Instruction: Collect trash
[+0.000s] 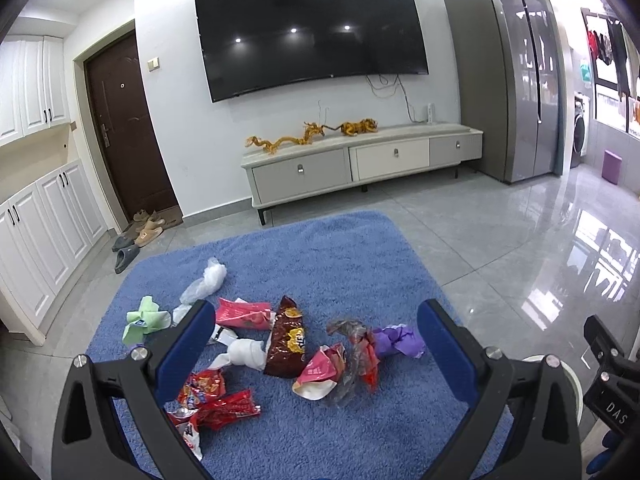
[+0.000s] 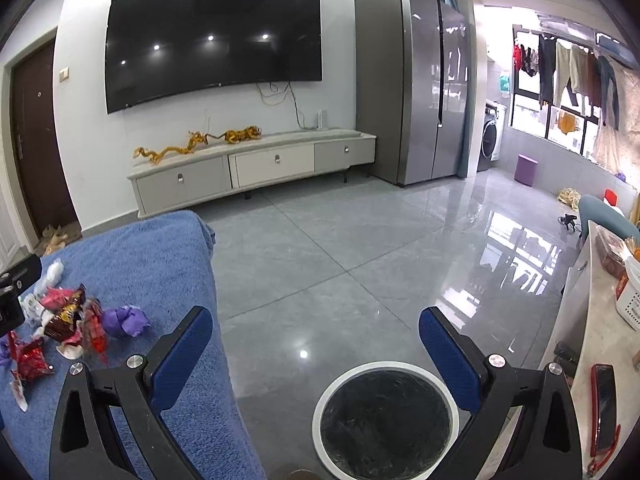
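bin (image 1: 576,384) mostly hidden behind left tongs; wrapper print unreadable.

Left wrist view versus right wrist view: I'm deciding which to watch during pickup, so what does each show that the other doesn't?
Only the left wrist view shows the green wrapper, the white knotted bag and the slippers by the door.

Only the right wrist view shows the bin fully, its black liner looking empty, below the open right gripper, plus the red phone on a counter.

Both show the blue towel, the brown snack bag, the purple wrapper, the television and the open left gripper.
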Tool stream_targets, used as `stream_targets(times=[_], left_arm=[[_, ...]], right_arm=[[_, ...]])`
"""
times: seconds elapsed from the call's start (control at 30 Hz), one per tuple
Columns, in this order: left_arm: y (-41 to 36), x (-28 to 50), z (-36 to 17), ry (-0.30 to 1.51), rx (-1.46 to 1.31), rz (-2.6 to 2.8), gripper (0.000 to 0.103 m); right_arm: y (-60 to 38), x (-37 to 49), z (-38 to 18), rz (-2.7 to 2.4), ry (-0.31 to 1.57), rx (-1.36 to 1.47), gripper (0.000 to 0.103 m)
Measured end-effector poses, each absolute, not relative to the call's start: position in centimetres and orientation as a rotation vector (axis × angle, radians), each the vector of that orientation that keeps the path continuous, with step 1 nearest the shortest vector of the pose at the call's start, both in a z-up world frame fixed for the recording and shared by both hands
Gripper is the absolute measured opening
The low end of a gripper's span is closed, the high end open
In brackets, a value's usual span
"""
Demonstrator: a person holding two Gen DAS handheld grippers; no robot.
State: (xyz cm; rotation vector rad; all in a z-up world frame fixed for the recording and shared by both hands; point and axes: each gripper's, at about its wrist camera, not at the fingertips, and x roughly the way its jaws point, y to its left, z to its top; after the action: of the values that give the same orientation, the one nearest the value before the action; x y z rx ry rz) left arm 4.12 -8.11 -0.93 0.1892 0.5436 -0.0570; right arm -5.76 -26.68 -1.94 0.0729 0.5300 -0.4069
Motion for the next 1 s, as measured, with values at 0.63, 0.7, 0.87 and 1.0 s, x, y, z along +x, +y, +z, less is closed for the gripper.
stream_targets(times=[0.63, 0.7, 0.87, 1.0], left_arm=[[-9.2, 6.6, -3.2, 0.602, 0.200, -0.115, 0.102], [-9.0, 6.8, -3.2, 0.610, 0.191, -0.131, 0.102], [-8.1, 7.0, -3.4, 0.625, 0.169, -0.164, 0.102], [-7.0, 6.9, -3.1, 0.624, 0.143, -0.179, 0.102]], right_arm=[[-28.9, -4.0, -3.5, -0.478, 0.599, 0.069, 0.103], [-28.9, -3.7, -3.4, -0.490, 0.601, 0.064, 0.103], [-28.5, -3.6, -3.1, -0.511, 0.601, 0.049, 0.103], [-27.6, -3.7, -2.5, -0.523, 0.595, 0.028, 0.103]])
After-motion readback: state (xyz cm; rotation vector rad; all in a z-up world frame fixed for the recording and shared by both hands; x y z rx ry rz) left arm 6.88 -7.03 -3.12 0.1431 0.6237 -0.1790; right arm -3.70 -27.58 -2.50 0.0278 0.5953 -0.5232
